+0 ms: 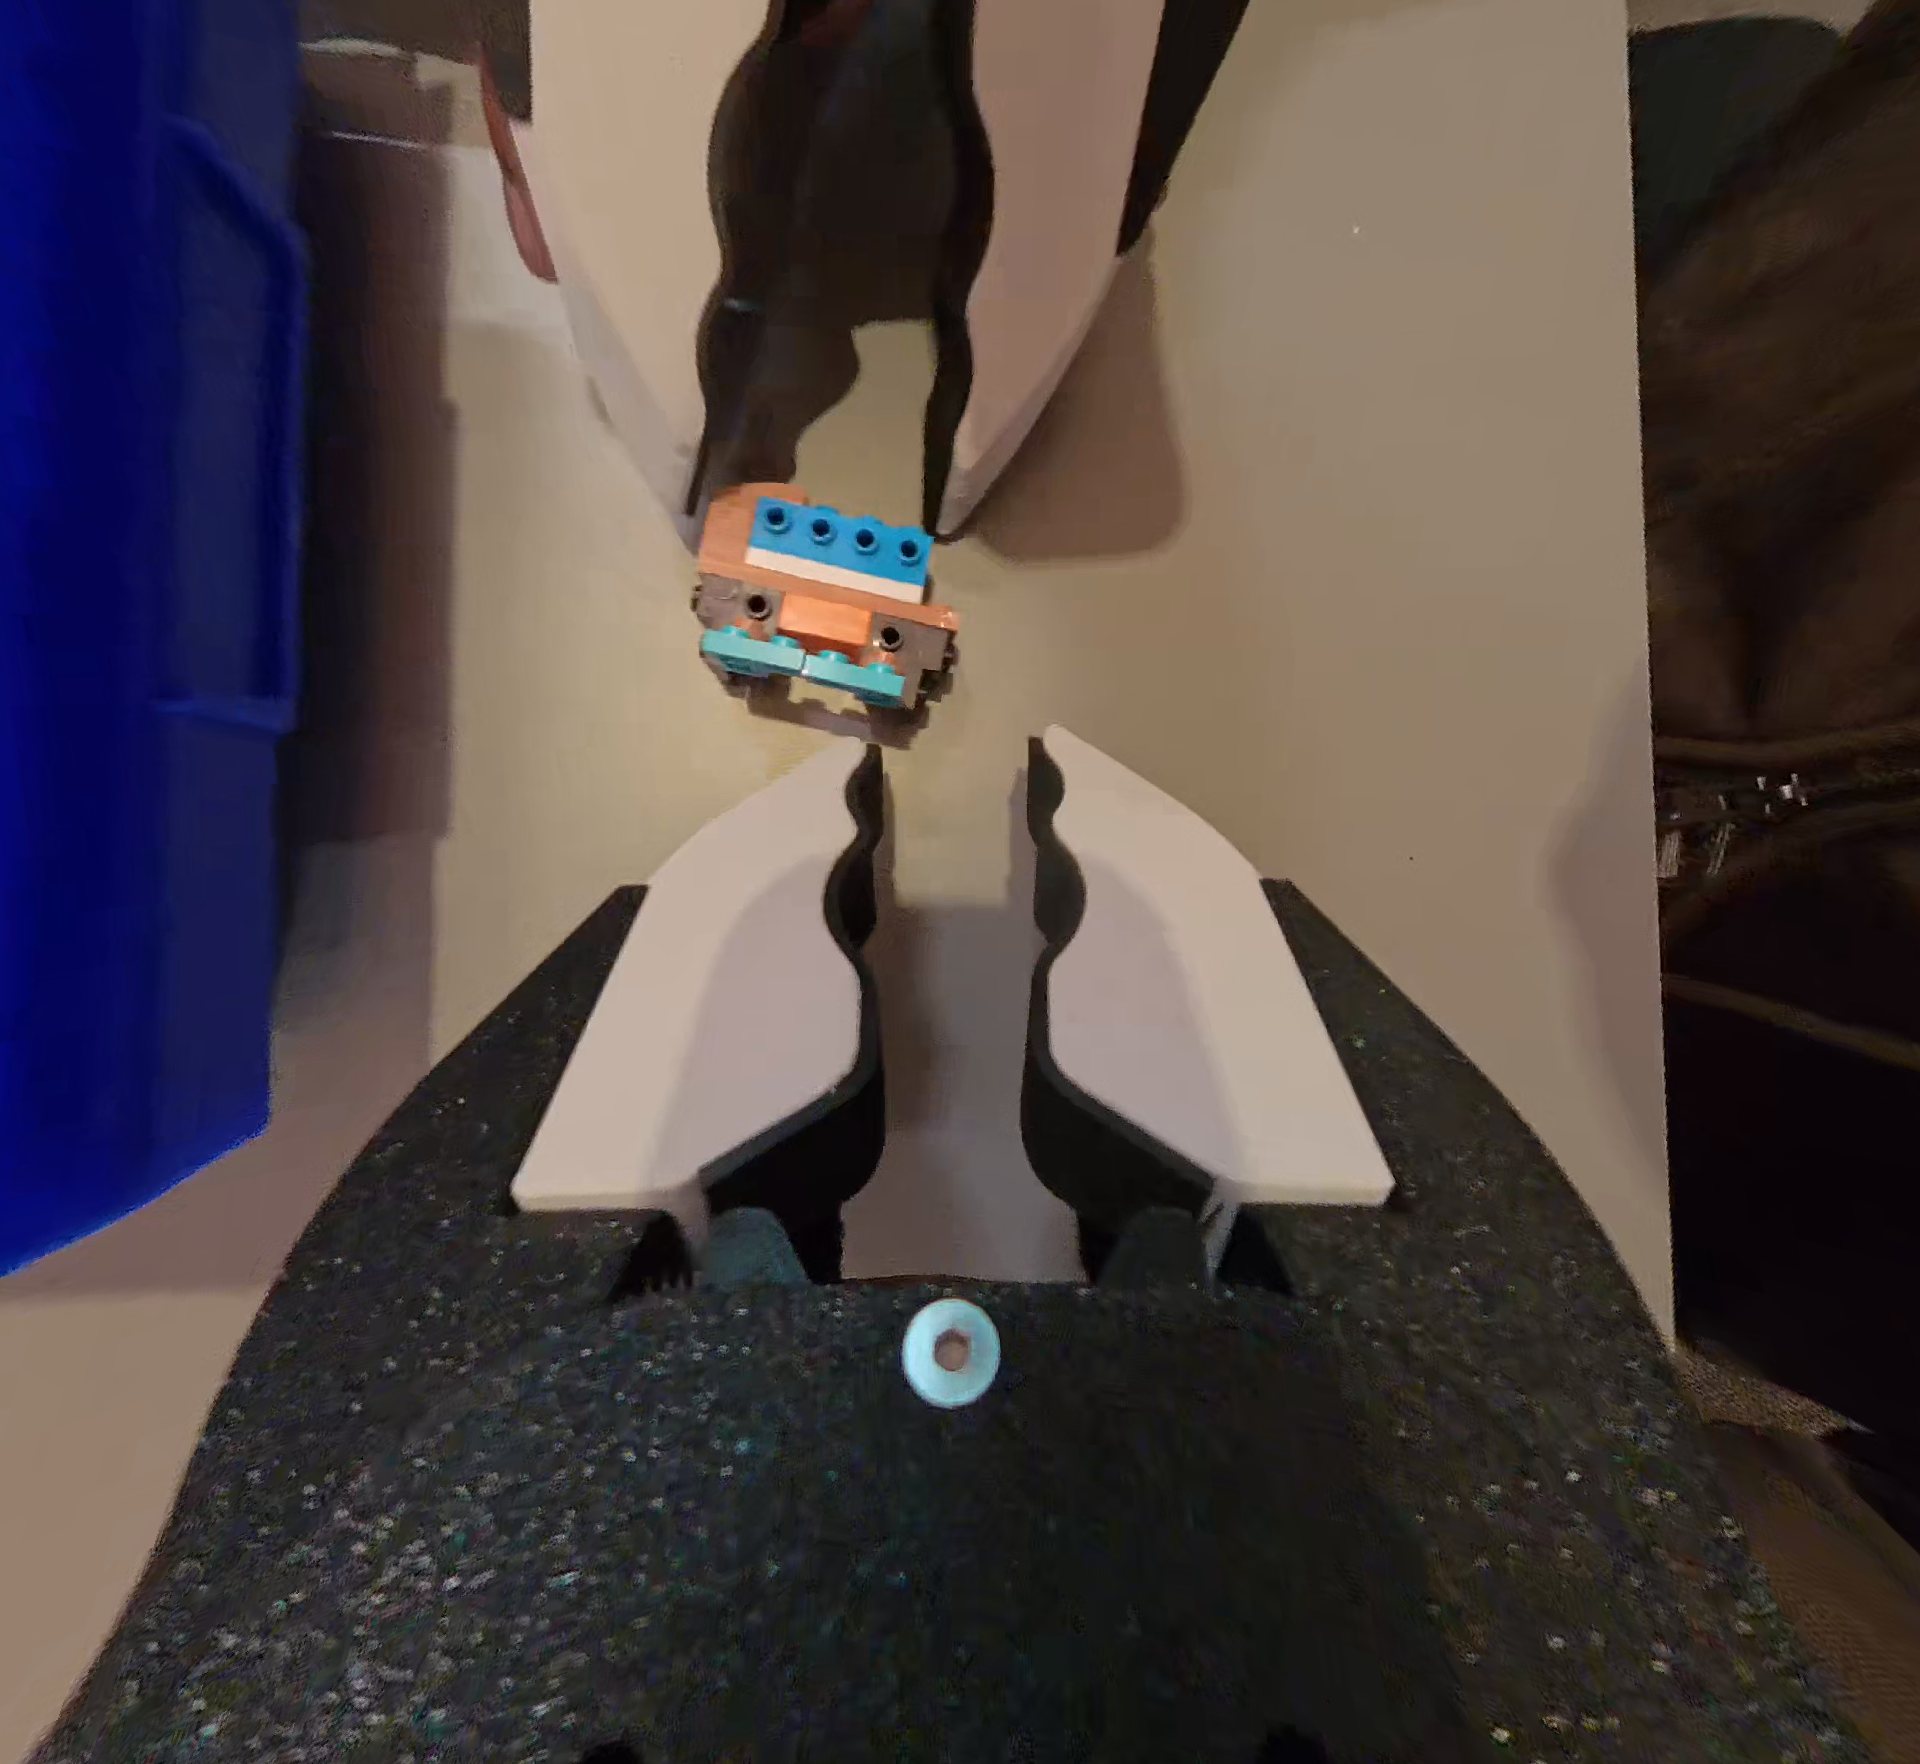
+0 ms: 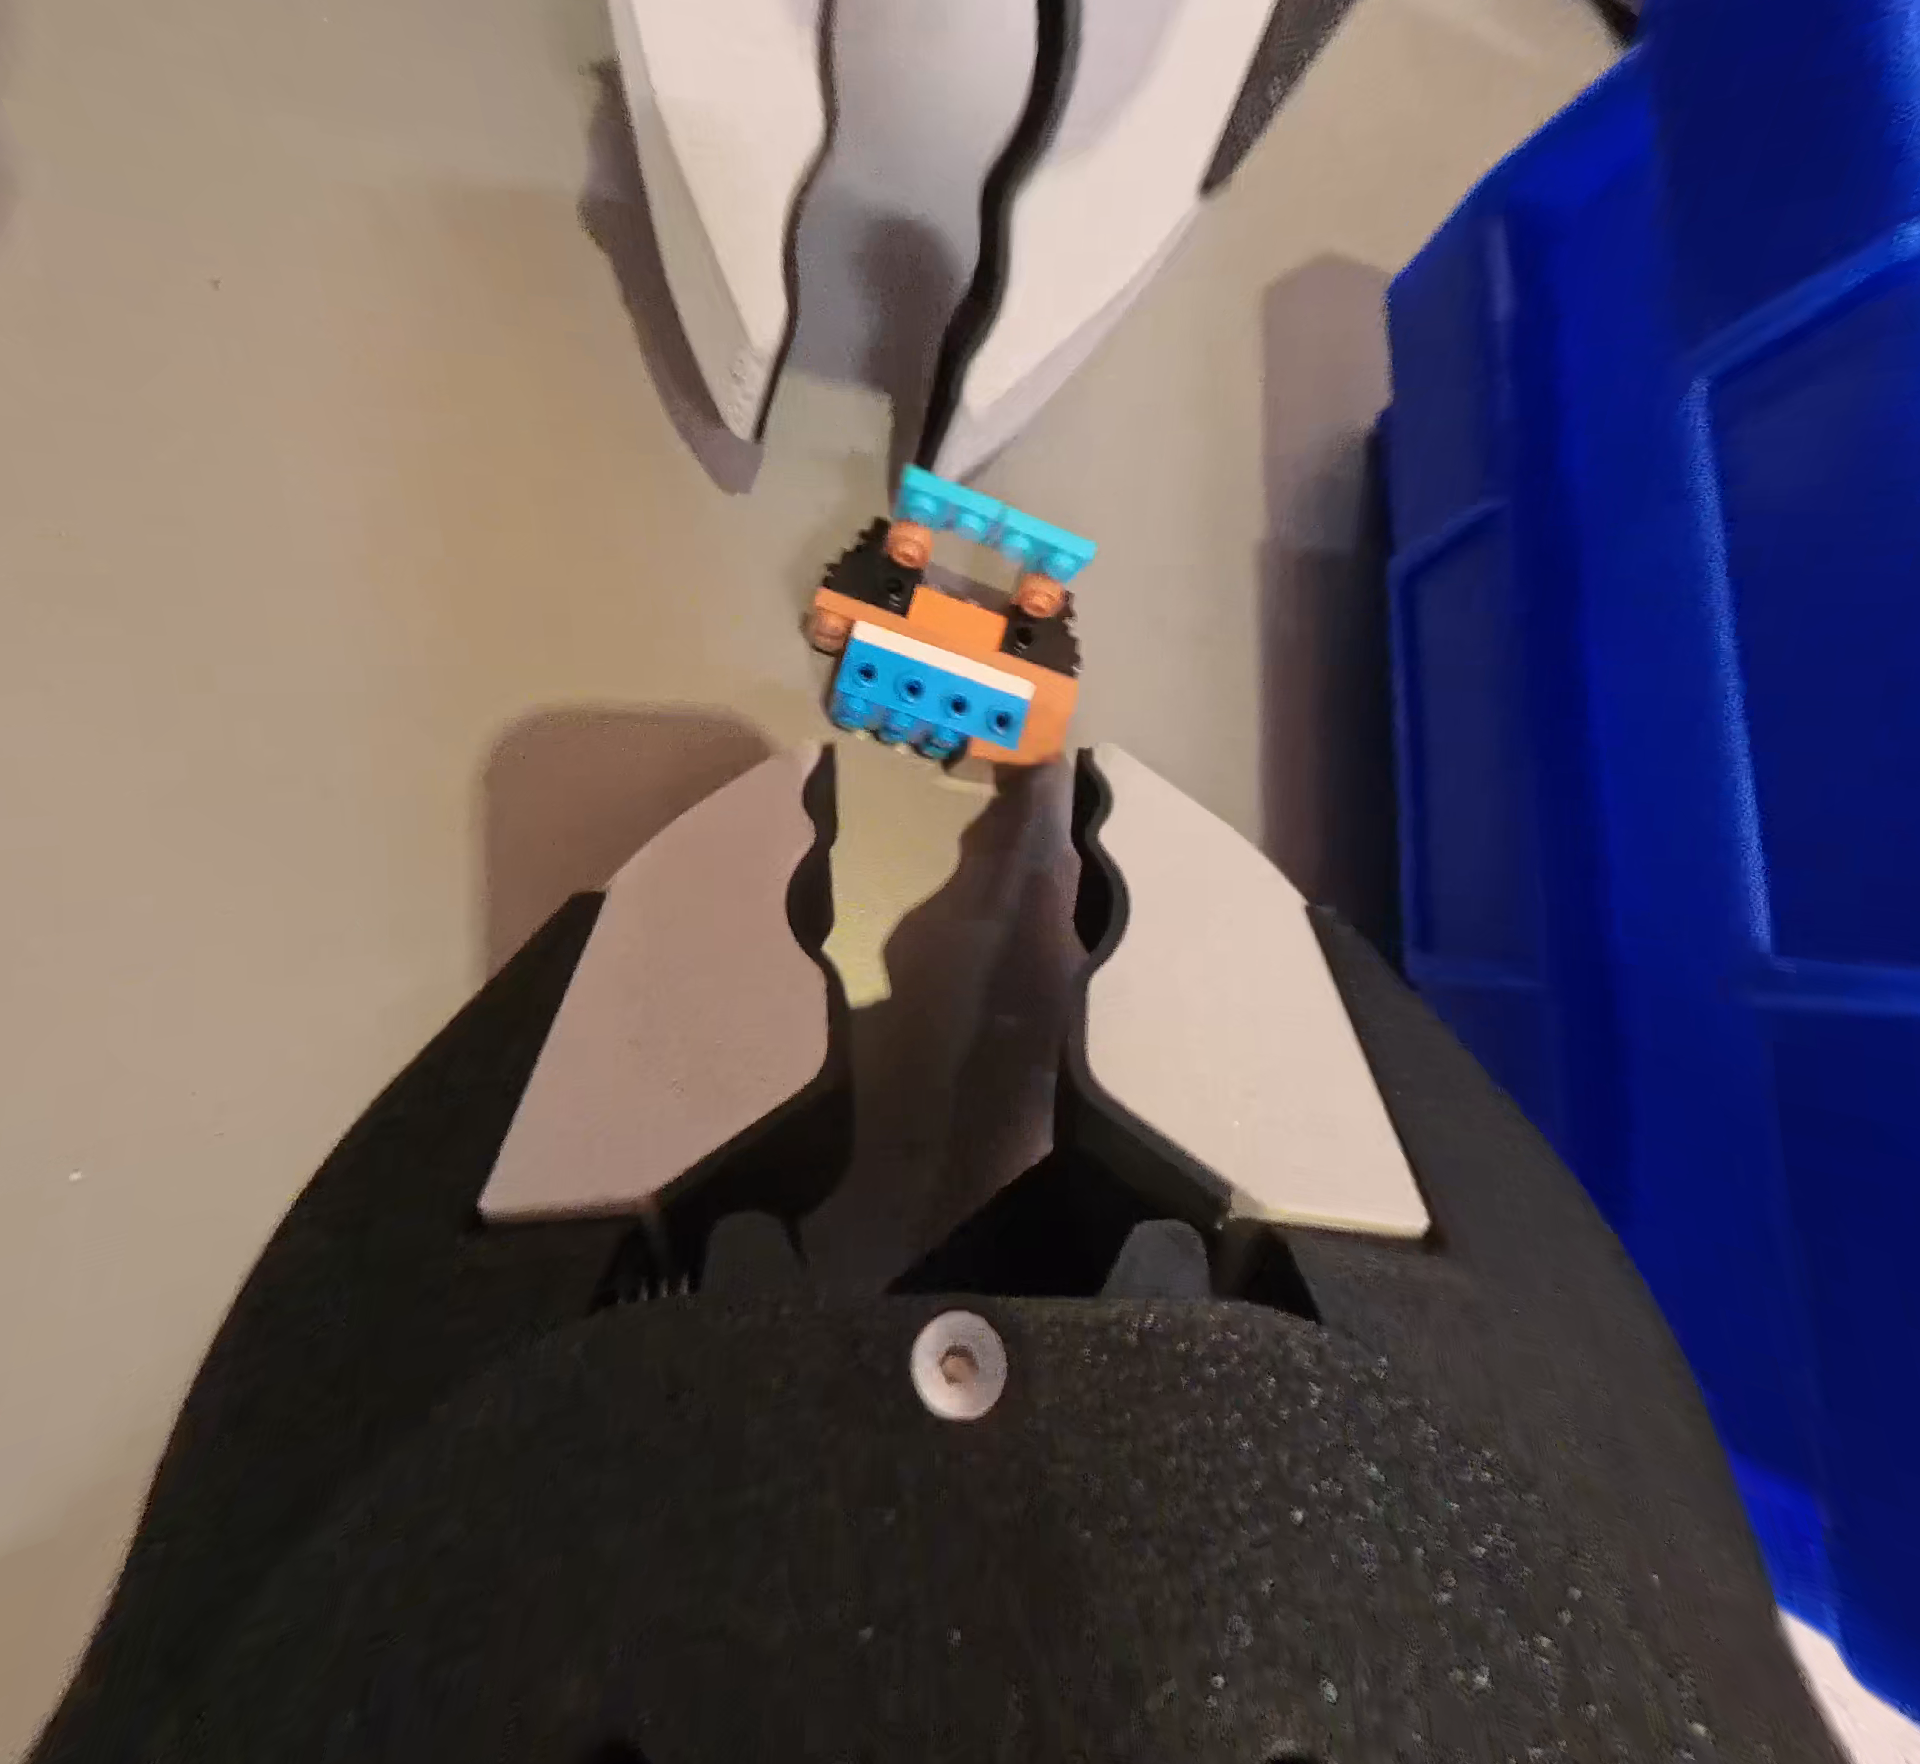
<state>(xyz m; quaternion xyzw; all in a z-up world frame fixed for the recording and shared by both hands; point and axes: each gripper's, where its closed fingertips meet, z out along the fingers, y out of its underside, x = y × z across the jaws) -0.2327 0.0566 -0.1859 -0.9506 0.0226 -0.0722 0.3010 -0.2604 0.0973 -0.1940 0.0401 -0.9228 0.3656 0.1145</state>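
The small brick model [image 1: 826,613] shows a blue studded top, a white stripe, orange middle, dark grey or black sides and turquoise plates. Both grippers have pale grey fingers [image 1: 727,1018] on speckled black bodies. The bin [image 2: 1683,779] is deep blue, the table [image 2: 260,571] beige.

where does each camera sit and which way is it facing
Left wrist view: sits on the left tongs, facing along them over the table at the brick model, with the right tongs opposite.
Right wrist view: sits on the right tongs, facing back at the model and left tongs.
Shared: model, both tongs, blue bin.
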